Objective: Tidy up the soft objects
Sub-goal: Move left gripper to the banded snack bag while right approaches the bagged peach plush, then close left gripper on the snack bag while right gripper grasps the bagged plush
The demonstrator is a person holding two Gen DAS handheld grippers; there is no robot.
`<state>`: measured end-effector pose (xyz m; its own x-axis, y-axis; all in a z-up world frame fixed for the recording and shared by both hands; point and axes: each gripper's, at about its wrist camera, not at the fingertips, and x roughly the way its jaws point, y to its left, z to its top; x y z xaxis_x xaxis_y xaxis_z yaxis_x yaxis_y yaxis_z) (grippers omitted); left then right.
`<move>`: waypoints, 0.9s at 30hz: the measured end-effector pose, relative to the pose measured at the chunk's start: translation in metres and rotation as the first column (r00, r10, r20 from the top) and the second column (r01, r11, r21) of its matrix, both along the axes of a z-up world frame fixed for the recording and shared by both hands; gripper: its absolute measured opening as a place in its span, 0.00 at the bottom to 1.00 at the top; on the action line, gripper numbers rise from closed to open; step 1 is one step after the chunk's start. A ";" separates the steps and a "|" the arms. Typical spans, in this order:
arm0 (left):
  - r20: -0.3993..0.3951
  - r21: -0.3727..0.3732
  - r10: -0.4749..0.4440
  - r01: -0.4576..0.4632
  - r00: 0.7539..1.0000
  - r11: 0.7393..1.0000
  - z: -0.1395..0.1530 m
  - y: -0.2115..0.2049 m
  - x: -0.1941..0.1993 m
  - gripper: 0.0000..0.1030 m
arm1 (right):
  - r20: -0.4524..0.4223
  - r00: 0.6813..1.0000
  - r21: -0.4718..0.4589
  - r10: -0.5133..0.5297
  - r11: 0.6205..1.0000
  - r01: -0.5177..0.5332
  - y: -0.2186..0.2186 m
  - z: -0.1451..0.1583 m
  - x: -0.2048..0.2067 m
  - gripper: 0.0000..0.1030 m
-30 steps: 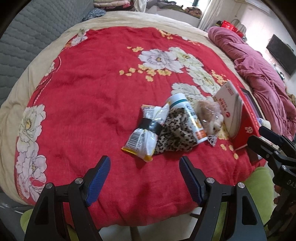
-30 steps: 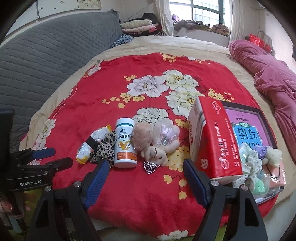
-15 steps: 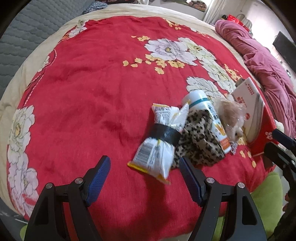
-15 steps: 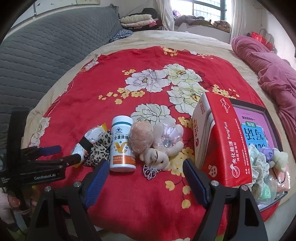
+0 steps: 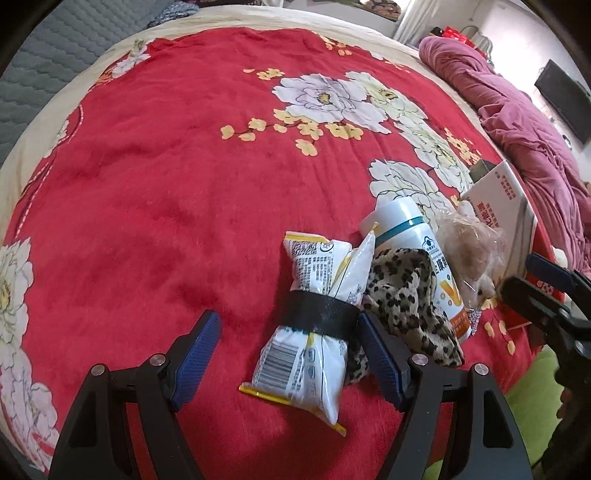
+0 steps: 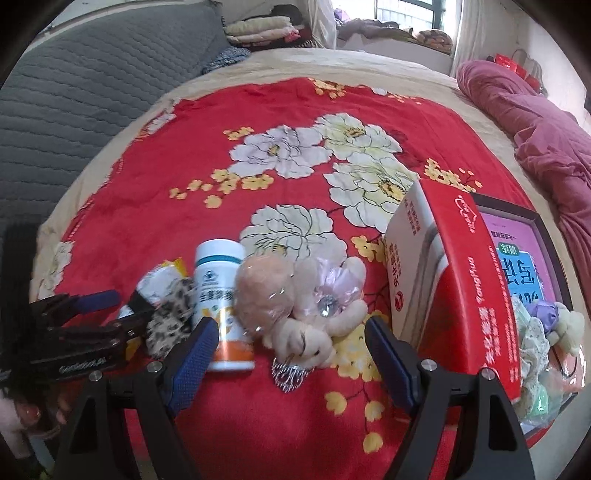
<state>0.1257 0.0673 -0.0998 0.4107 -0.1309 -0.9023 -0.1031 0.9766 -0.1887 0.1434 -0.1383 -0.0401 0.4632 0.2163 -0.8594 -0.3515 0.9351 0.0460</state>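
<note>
Snack packet (image 5: 314, 332) between the wide-open left gripper (image 5: 290, 349) fingers.
Leopard cloth (image 5: 406, 299) touches its right side; right gripper (image 6: 291, 352) wide, holding nothing.

Soft daylight pours in from the bright, blown-out window (image 6: 410, 14) at the far wall; shadows are faint. Fisheye bending curves the red floral blanket (image 5: 166, 184), corners go black, and the left-hand tool (image 6: 66, 332) smears with blur.

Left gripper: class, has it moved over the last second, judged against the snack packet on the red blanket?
Yes. The left gripper has advanced toward the snack packet, which now lies between its open fingers instead of well ahead.
</note>
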 end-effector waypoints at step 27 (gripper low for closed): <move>0.004 -0.033 0.050 -0.049 0.999 0.998 -0.011 0.012 0.018 0.42 | -0.025 0.999 0.043 0.027 0.999 -0.026 0.020 -0.024 0.026 0.49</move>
